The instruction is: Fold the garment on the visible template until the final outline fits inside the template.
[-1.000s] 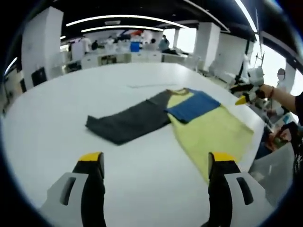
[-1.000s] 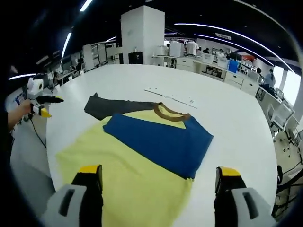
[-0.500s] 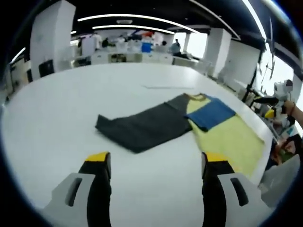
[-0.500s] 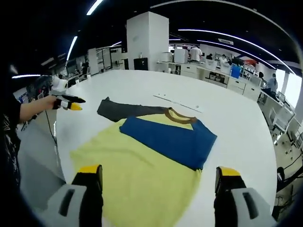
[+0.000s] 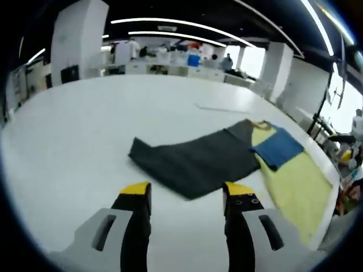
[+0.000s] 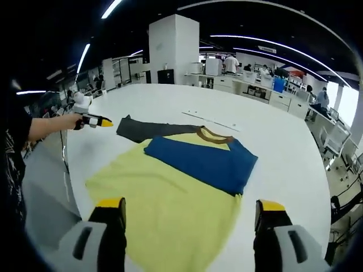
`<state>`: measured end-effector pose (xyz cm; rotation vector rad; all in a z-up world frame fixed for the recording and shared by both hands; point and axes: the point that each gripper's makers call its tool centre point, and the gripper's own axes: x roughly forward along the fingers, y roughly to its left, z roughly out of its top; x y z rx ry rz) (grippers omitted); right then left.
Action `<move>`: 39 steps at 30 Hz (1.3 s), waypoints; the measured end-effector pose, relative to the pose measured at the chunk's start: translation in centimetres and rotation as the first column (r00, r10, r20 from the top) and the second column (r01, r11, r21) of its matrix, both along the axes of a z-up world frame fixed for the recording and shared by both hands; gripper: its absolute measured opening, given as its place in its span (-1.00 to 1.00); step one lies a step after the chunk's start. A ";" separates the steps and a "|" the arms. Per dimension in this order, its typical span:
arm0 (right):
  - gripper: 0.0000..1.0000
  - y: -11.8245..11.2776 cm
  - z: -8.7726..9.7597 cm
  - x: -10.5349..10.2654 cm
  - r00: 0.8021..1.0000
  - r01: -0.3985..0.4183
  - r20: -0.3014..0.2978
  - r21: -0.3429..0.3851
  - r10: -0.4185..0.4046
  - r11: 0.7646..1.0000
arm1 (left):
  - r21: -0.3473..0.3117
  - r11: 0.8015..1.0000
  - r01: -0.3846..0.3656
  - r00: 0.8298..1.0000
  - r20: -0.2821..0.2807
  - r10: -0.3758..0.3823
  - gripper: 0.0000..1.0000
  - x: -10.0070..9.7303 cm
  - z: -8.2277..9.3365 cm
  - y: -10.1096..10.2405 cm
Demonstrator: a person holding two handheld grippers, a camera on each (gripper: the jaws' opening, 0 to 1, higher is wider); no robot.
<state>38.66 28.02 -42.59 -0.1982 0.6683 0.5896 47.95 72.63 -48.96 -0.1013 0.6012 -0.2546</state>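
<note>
White table [image 5: 68, 141] | shirt [image 6: 170, 192] flat, blue sleeve folded in, grey sleeve [image 5: 198, 161] out | both grippers' jaws spread, empty | pinch cuff edge cleanly, fold inward.

Table: big white round-edged top [image 5: 85, 124], bare over most of its far side
Pillar: wide white square column [image 6: 174, 48] behind the table, dark panel at its base
Ceiling: black, long curved white light strips [image 5: 176, 24]
Far wall: white benches with clutter [image 6: 249, 85], blue box [image 5: 194, 60], people standing there
Windows: bright daylight [image 5: 351, 102] at right of left gripper view
Chairs: office chairs [image 6: 334, 139] off the table's right edge
</note>
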 end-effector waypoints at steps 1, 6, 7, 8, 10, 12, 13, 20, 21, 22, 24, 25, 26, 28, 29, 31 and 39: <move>0.88 0.0 -0.1 -0.1 1.000 -0.003 -0.001 -0.004 0.003 1.000 | 0.003 1.000 -0.007 1.000 -0.006 0.007 -0.14 0.3 -0.3 0.2; 0.87 0.0 -0.2 -0.2 1.000 -0.009 0.002 -0.017 0.009 1.000 | -0.010 0.999 -0.048 0.998 -0.029 0.047 -0.33 1.2 -1.2 0.8; 0.86 0.0 -0.4 -0.2 1.000 -0.006 -0.001 -0.016 0.006 1.000 | -0.011 0.998 -0.054 0.998 -0.030 0.054 -0.35 1.4 -1.3 0.9; 0.85 0.0 -0.4 -0.2 1.000 -0.002 -0.004 -0.014 0.002 1.000 | -0.017 0.997 -0.070 0.997 -0.038 0.070 -0.36 1.7 -1.5 1.1; 0.82 -0.1 -0.5 -0.2 1.000 0.001 -0.006 -0.012 -0.001 1.000 | -0.013 0.997 -0.081 0.996 -0.044 0.080 -0.41 2.0 -1.8 1.3; 0.81 -0.2 -0.5 -0.2 1.000 0.006 -0.005 -0.012 -0.006 1.000 | -0.001 0.996 -0.090 0.994 -0.059 0.090 -0.49 2.2 -2.4 1.6; 0.81 -0.2 -0.5 -0.1 1.000 0.007 -0.003 -0.013 -0.007 1.000 | -0.001 0.996 -0.089 0.994 -0.058 0.089 -0.52 2.3 -2.5 1.6; 0.75 -0.8 -0.4 0.2 1.000 0.026 0.004 -0.014 -0.026 1.000 | -0.001 0.996 -0.088 0.992 -0.092 0.087 -0.71 2.5 -3.4 1.1; 0.74 -0.8 -0.5 0.1 1.000 0.028 0.002 -0.015 -0.028 0.999 | 0.003 0.996 -0.087 0.992 -0.095 0.087 -0.72 2.4 -3.5 1.1; 0.74 -0.8 -0.5 0.1 1.000 0.028 0.003 -0.015 -0.028 0.999 | 0.007 0.996 -0.086 0.991 -0.098 0.086 -0.73 2.4 -3.6 1.1; 0.74 -0.8 -0.5 0.1 1.000 0.027 0.003 -0.017 -0.027 0.999 | 0.010 0.996 -0.085 0.991 -0.103 0.086 -0.76 2.5 -3.8 1.1; 0.73 -0.8 -0.5 0.1 1.000 0.025 0.004 -0.018 -0.025 1.000 | 0.009 0.996 -0.084 0.991 -0.108 0.085 -0.79 2.4 -3.9 1.1; 0.73 -0.8 -0.5 0.2 1.000 0.024 0.005 -0.019 -0.024 1.000 | 0.007 0.996 -0.084 0.990 -0.110 0.084 -0.86 2.4 -3.9 1.0; 0.73 -0.7 -0.5 0.1 1.000 0.023 0.003 -0.019 -0.023 1.000 | 0.018 0.997 -0.075 0.990 -0.121 0.077 -0.97 2.4 -4.2 1.0; 0.73 -0.7 -0.5 0.1 1.000 0.022 0.002 -0.020 -0.022 1.000 | 0.027 0.997 -0.071 0.991 -0.115 0.074 -0.99 2.5 -4.1 1.0; 0.72 -0.7 -0.6 0.1 1.000 0.021 0.001 -0.021 -0.021 1.000 | 0.037 0.997 -0.065 0.991 -0.112 0.069 -1.00 2.6 -4.1 1.0; 0.72 -0.3 -0.5 -0.1 1.000 0.011 0.003 -0.025 -0.011 1.000 | 0.049 0.998 -0.040 0.996 -0.075 0.044 -1.00 2.9 -2.9 0.7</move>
